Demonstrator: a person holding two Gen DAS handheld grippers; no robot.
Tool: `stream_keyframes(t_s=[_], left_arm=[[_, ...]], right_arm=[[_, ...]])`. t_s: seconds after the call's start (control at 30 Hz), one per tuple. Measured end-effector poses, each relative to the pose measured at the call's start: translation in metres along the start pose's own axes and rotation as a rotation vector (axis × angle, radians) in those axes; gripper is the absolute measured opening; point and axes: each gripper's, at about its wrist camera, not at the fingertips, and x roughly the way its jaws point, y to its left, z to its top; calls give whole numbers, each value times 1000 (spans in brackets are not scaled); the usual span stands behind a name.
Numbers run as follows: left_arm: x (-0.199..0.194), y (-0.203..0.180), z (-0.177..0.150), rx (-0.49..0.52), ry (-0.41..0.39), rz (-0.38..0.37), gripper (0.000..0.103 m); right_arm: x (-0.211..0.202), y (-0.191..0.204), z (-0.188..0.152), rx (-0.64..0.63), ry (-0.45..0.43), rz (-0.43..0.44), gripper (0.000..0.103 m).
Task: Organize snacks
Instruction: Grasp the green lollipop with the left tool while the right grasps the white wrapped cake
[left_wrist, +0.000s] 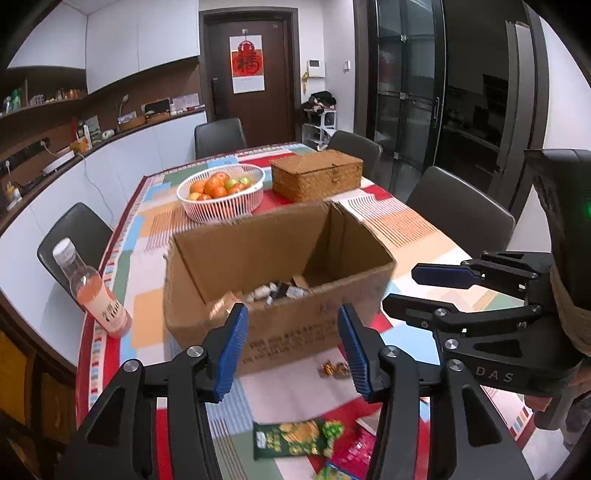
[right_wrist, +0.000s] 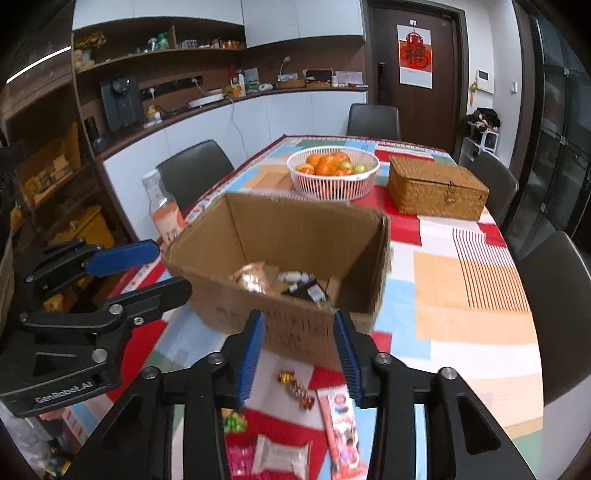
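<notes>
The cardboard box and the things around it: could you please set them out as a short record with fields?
box: open cardboard box on the patterned tablecloth, a few wrapped snacks inside
loose snacks: green packet, small candies, pink packet, white packet, all in front of the box
behind box: fruit basket, wicker case
beside box: drink bottle
left claw: open, empty
right claw: open, empty

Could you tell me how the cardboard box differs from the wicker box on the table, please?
The cardboard box is open, with wrapped snacks inside; the wicker box has its lid shut, contents hidden. The cardboard box is smooth and printed and sits nearest both claws; the wicker box is woven and lies farther back, beside the fruit basket. Both are brownish, rectangular and rest on the patterned tablecloth.
</notes>
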Motion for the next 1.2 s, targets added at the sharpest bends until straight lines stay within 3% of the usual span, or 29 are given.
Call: stream_keyframes(t_s=[0.37, 0.67, 0.83, 0.97, 1.2], left_arm=[[10, -20, -51, 27, 109, -30, 50], [35, -30, -94, 31, 242, -91, 50], [45, -28, -109, 27, 276, -116, 50], [53, -26, -118, 36, 289, -119, 50], [71, -21, -123, 33, 311, -127, 50]], right_arm=[[4, -3, -58, 36, 110, 0, 43], [24, -5, -104, 106, 234, 32, 43], [35, -3, -119, 138, 278, 50, 43], [42, 1, -125, 147, 293, 50, 54], [60, 0, -132, 172, 329, 45, 54]])
